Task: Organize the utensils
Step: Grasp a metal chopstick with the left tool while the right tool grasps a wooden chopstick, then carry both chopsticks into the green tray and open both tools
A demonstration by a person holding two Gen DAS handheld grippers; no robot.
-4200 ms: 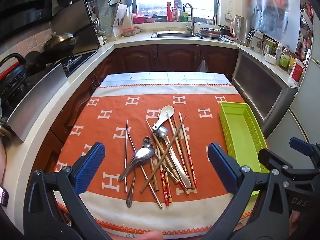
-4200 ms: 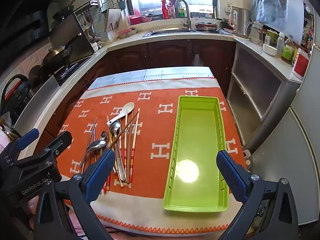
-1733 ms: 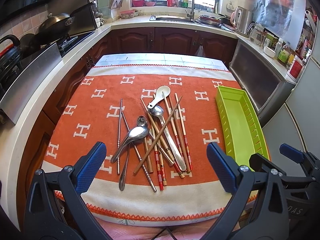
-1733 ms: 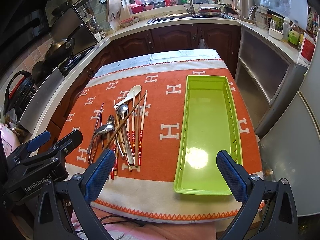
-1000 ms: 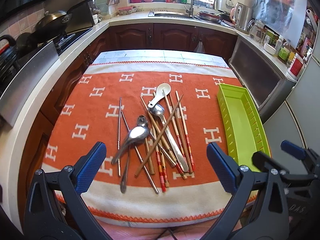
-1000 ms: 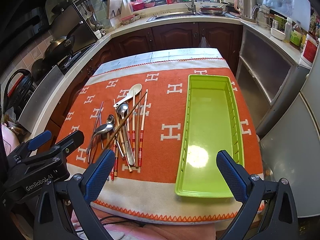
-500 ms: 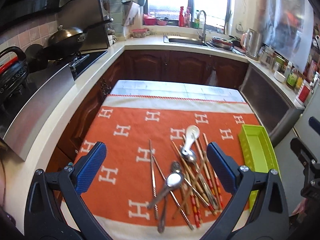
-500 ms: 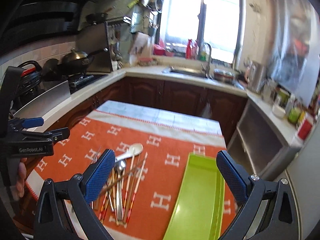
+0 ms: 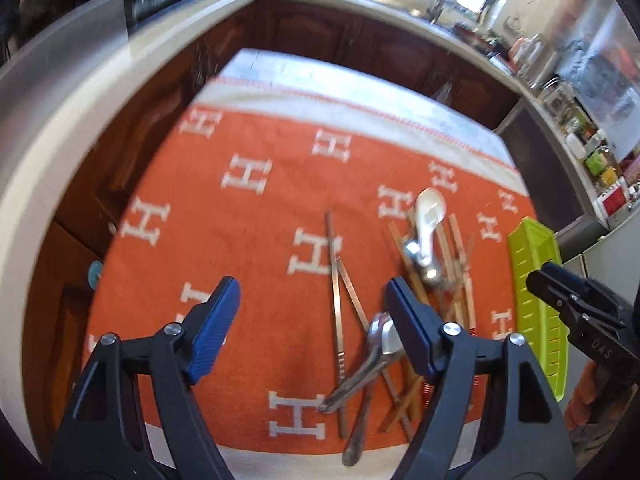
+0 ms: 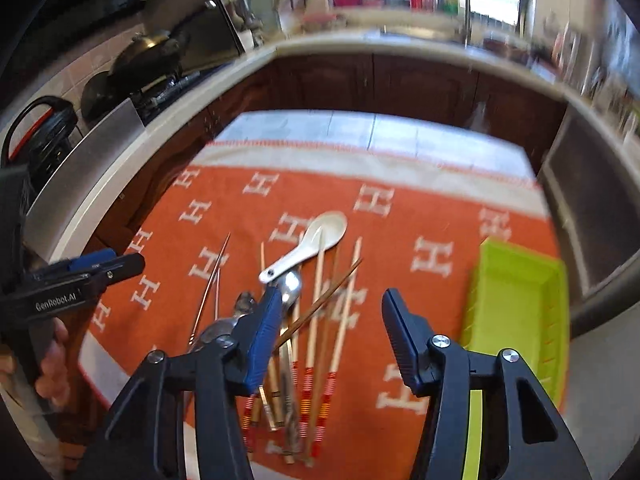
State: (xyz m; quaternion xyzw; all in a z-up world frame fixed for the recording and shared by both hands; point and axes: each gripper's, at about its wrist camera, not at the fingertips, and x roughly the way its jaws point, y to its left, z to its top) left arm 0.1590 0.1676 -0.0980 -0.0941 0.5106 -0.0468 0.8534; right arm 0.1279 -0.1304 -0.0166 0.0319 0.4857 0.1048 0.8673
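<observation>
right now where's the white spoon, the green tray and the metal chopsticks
white spoon (image 10: 327, 227), right wrist view, on its bowl
green tray (image 10: 516, 296), right wrist view, on its bare floor
metal chopsticks (image 9: 334, 288), left wrist view, midway along the straighter stick

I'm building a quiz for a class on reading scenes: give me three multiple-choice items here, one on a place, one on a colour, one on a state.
1. Where does the tray lie from the utensil pile?
A right
B left
C on top

2. What colour is the ceramic spoon?
A white
B green
C black

3. How do both tools stand?
A open, empty
B shut on chopsticks
C holding the tray

Key: A, the tray lies at the cloth's right edge; A, its bowl is plainly white; A, the left tool and right tool show wide gaps, gripping nothing.
</observation>
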